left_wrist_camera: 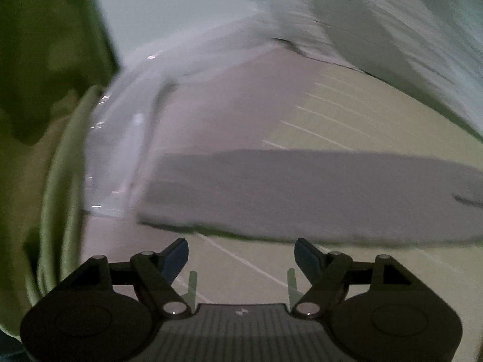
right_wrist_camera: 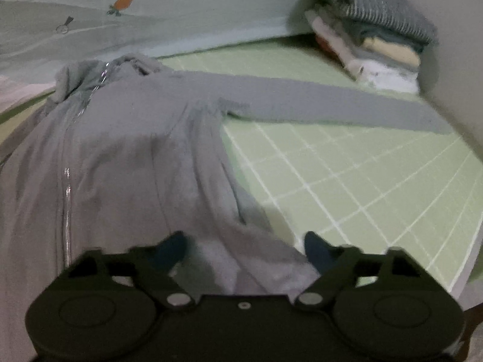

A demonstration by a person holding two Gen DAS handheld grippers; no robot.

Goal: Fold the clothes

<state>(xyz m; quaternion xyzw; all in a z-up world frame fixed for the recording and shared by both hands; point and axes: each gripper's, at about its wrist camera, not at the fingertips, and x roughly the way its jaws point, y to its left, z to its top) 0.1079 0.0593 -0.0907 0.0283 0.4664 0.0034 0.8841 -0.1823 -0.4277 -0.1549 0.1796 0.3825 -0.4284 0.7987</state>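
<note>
Now – grey hoodie (right_wrist_camera: 126, 138) spread flat.

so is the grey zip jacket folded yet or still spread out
Spread out. The grey zip jacket lies flat on the green grid mat, one sleeve stretched straight sideways, none of it doubled over.

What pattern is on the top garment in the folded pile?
Dark and light narrow stripes on the top garment of the pile; clearest in the right wrist view.

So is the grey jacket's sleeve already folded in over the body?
No, the sleeve lies stretched out flat across the green mat.
</note>
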